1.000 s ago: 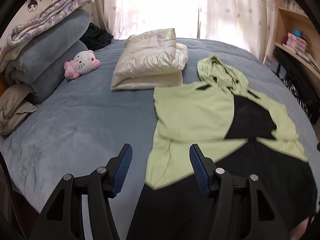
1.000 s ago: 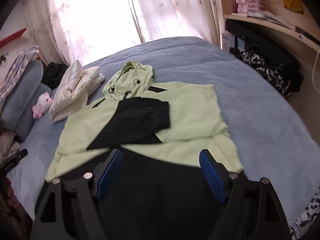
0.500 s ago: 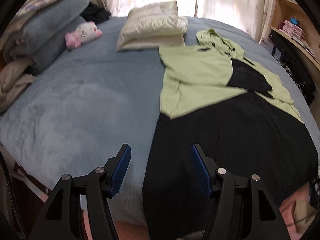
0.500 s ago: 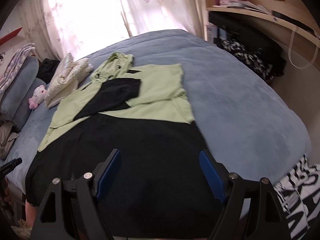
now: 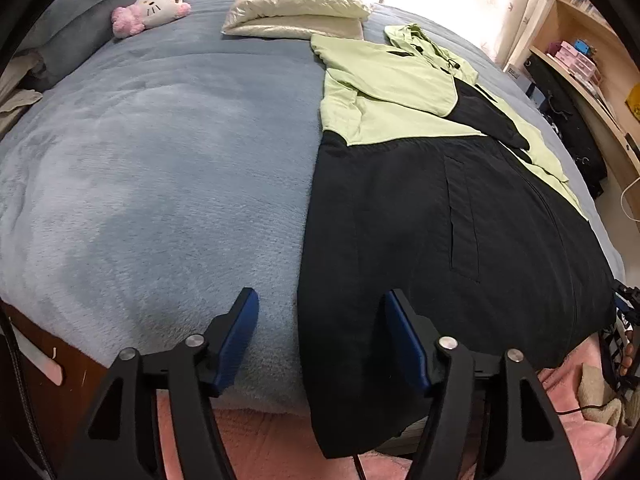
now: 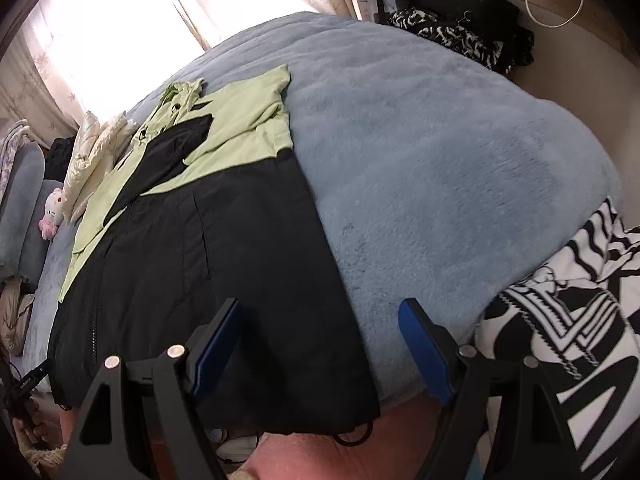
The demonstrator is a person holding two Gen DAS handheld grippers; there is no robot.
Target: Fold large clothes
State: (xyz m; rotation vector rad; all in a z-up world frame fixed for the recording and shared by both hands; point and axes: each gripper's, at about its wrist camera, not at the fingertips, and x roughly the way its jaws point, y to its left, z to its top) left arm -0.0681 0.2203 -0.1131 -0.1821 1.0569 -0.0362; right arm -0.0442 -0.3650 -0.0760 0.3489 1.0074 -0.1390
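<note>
A large hooded jacket, light green on top and black below [image 5: 440, 208], lies flat on the blue bed with both sleeves folded across its chest; its black hem hangs over the near bed edge. It also shows in the right wrist view [image 6: 208, 256]. My left gripper [image 5: 320, 340] is open and empty, straddling the hem's left corner from just above. My right gripper [image 6: 320, 344] is open and empty over the hem's right corner.
A folded cream jacket [image 5: 296, 8] and a pink plush cat [image 5: 152, 8] lie at the far end of the blue blanket [image 5: 160, 168]. A black-and-white patterned cloth [image 6: 568, 320] is at the bed's right corner. Shelves [image 5: 592, 64] stand on the right. Pink carpet [image 5: 260, 440] lies below.
Both grippers have pulled back and down from over the jacket's chest to its hem at the near bed edge. They stayed open. The jacket has not moved.
</note>
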